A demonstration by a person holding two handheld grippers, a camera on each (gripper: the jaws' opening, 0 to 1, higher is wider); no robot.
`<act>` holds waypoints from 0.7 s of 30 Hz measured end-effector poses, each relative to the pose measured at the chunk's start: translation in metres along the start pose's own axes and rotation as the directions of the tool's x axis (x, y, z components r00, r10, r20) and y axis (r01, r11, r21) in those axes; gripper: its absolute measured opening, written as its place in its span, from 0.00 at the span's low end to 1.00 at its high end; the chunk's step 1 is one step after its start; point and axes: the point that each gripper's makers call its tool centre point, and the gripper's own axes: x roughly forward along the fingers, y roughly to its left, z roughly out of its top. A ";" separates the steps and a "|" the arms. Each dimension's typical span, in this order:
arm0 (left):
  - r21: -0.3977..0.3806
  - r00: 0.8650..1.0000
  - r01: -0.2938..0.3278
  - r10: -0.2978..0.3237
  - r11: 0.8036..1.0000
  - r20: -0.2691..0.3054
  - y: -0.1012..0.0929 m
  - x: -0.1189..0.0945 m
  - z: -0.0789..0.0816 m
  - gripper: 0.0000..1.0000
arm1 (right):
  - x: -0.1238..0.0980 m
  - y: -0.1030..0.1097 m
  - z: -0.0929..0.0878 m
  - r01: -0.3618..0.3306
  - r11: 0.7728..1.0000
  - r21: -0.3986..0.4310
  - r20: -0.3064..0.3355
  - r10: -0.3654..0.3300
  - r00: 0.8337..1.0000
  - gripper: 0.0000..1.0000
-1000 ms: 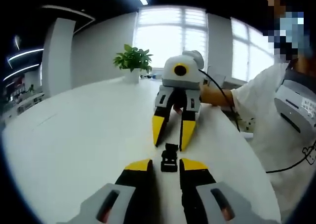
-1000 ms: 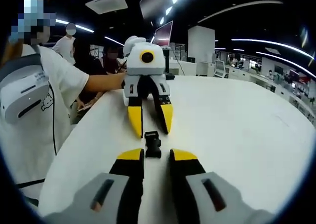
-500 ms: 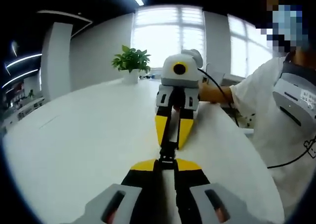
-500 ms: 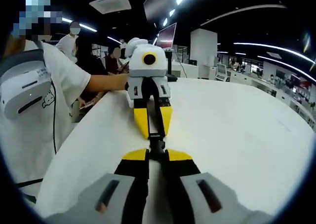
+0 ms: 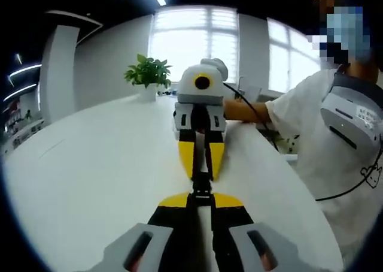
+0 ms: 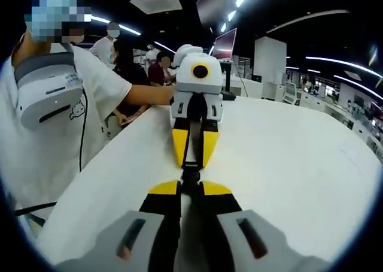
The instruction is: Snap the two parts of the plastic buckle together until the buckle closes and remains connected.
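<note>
Over the white surface [image 5: 90, 164] we are now clamping both tongs, left tongs [image 5: 200, 198] and right tongs [image 6: 190, 187], on the black buckle [image 5: 201, 185] that lay loose between them a second ago, so we are judging the snap underway.
</note>
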 end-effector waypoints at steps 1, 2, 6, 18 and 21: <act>-0.001 1.000 0.001 -0.001 1.000 0.001 0.000 0.000 0.000 0.09 | 0.000 0.001 0.000 -0.004 1.000 -0.002 0.000 0.004 1.000 0.09; 0.000 1.000 0.006 -0.006 1.000 0.001 -0.002 0.001 0.000 0.09 | 0.001 0.003 0.000 -0.017 1.000 -0.011 0.003 0.017 1.000 0.09; 0.006 0.999 0.036 -0.036 0.999 -0.014 -0.007 0.006 0.004 0.09 | 0.002 0.008 -0.005 -0.054 0.998 -0.030 -0.005 0.054 0.999 0.09; -0.007 1.000 -0.010 0.010 1.000 -0.016 -0.004 0.005 0.003 0.11 | 0.006 0.002 -0.009 0.012 1.000 -0.015 -0.024 -0.012 1.000 0.10; -0.010 1.000 -0.018 0.018 1.000 -0.014 -0.002 0.004 0.004 0.12 | 0.006 0.000 -0.008 0.017 1.000 -0.007 -0.019 -0.017 1.000 0.10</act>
